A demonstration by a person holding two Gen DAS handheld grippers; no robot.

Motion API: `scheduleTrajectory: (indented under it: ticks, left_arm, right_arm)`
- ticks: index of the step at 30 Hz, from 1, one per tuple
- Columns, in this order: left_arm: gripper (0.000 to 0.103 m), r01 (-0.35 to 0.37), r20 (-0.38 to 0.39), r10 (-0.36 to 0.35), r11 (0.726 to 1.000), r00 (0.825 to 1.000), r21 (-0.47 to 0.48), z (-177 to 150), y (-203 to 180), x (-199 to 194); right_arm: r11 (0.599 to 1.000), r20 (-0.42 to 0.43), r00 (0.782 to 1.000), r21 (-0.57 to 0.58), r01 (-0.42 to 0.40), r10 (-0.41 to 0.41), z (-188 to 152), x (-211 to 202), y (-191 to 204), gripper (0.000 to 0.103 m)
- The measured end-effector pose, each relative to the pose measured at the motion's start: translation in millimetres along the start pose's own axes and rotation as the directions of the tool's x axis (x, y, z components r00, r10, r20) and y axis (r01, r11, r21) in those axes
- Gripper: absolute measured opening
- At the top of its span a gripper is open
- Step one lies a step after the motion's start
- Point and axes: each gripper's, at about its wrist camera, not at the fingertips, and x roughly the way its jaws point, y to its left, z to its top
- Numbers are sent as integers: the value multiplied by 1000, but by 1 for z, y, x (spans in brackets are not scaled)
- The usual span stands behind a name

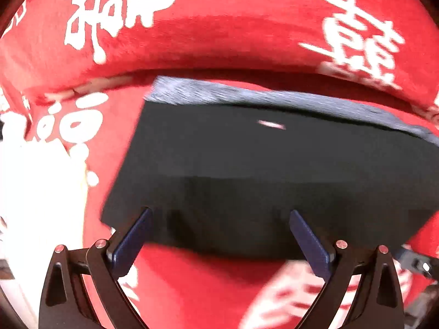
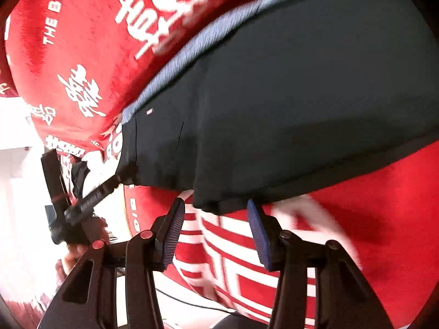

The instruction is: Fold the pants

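Broadly, by size:

Surface cover: red cloth point(image 1: 219, 35), plush and napped, printed with large white characters and some lettering; it drapes in soft rolls and would drag with anything pulled across it. Whether a table or a bed lies under it cannot be told.

Pants point(image 1: 247, 170): dark, near-black fabric, matte and smooth, lying folded into a flat, roughly rectangular packet in the middle of the red cloth. A grey-blue ribbed band point(image 1: 274, 100), apparently the waistband, runs along the far edge. A tiny pale tag point(image 2: 149, 111) sits near one corner in the right wrist view. Judged light, limp and non-fragile; layers will likely slide over each other and sag if lifted from one point. Best hold: pinch through all layers at a near corner or along the hemmed near edge, one gripper at each end, so the packet stays square.

Left gripper point(image 1: 219, 235): black frame, blue ribbed pads, jaws spread wide, holding nothing; its tips stand over the near edge of the pants. Contact cannot be confirmed.

Right gripper point(image 2: 216, 227): same build, jaws about half open and empty, with the near hem of the pants just beyond the tips.

Motion blur softens the finer detail.
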Motion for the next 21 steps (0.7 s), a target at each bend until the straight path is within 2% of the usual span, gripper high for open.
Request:
scheduleTrajectory:
  ticks: [4,8,9,10,11,15,18,21]
  left_arm:
    - [100,-8,-4,8,1000,1000,12,-7,29,30]
    - [100,34,29,-34,999,999,13,-16,31,30]
    - [100,38,26,-38,999,999,17,-16,32,30]
    - [100,38,18,-38,999,999,26,-16,34,28]
    - [100,38,16,-39,999,999,37,-17,37,27]
    - [100,36,5,-37,998,999,51,-23,44,25]
    - [100,37,8,-38,998,999,53,-27,51,29]
    - [100,17,-5,-17,998,1000,58,-25,50,23]
  right_arm:
    - [1000,22,999,2,27,-27,-1,22,4,51]
    - [996,52,998,90,-27,23,3,16,-9,51]
    - [993,52,998,108,-38,32,6,17,-10,41]
    - [993,53,998,113,-37,32,10,17,-9,20]
    - [994,56,998,98,-47,42,14,16,-3,7]
    - [1000,62,998,3,2,-2,3,2,19,7]
    - [998,31,999,51,35,-36,-5,16,4,6]
    - [998,4,999,43,54,-54,-11,19,0,9]
